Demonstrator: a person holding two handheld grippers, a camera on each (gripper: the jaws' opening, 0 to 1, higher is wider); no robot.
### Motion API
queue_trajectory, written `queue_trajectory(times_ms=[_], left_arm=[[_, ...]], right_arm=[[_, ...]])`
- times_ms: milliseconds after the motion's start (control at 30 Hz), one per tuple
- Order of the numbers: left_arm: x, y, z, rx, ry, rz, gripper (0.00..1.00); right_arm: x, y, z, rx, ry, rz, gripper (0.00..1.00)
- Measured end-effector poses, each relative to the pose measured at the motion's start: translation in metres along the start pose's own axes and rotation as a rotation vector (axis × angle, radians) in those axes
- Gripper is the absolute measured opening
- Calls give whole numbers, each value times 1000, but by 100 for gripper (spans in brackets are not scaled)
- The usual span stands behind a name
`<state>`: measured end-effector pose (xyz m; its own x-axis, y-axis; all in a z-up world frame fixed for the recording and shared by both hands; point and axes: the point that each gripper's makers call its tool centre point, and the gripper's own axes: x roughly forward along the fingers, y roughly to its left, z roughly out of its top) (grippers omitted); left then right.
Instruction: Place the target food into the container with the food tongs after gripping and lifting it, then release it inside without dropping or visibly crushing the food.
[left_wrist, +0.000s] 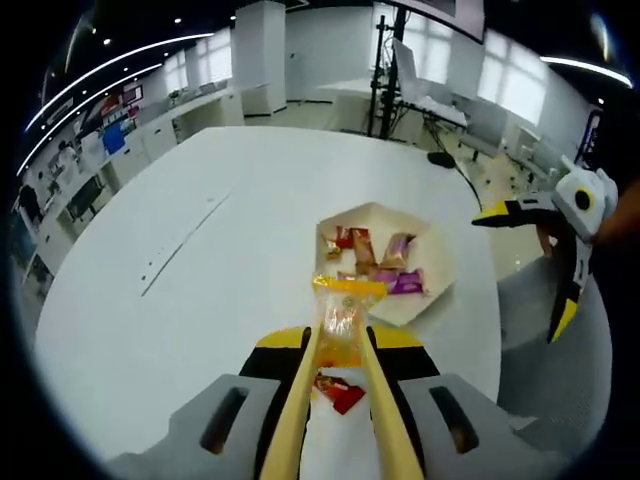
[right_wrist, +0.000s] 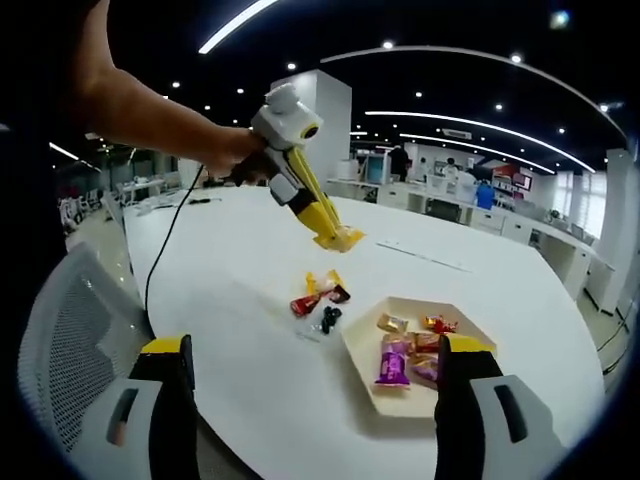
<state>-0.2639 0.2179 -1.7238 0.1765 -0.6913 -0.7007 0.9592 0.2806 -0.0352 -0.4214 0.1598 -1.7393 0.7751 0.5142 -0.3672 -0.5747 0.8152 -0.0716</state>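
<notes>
holding yellow-wrapped snack (left_wrist: 343, 318) aloft between tong arms (left_wrist: 340, 400), left gripper (right_wrist: 338, 238) clamped on food tongs, above desk (left_wrist: 200, 300) just short of container (left_wrist: 432, 300); snack's far end over container's near rim; container, pale angular tray (right_wrist: 360, 350), sits near desk edge by mesh chair (right_wrist: 70, 330), several wrapped snacks inside; red-wrapped snack (right_wrist: 308, 303) and dark small item (right_wrist: 328, 320) on desk just beside tray; wide bare desk beyond toward far edge; right gripper (right_wrist: 315, 400) jaws spread wide, empty, hovering off desk edge; cable (right_wrist: 170, 240) trails across desk
</notes>
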Motion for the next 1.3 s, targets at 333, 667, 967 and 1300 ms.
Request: queue_trajectory(times_ms=[333,667,967,1300], left_arm=[[25,-21,31,33,-2,-16,17],[51,-39,57,59,2,-41,17],[69,-51,74,87,10,-55,17],[82,-54,89,140,-63,-67,23]], right_arm=[[-1,-2,5,6,-27,-7,99],[-2,1,6,-1,-32,-1,98],[-3,0,8,7,-42,-6,98],[-3,2,8,1,-41,-2,97]])
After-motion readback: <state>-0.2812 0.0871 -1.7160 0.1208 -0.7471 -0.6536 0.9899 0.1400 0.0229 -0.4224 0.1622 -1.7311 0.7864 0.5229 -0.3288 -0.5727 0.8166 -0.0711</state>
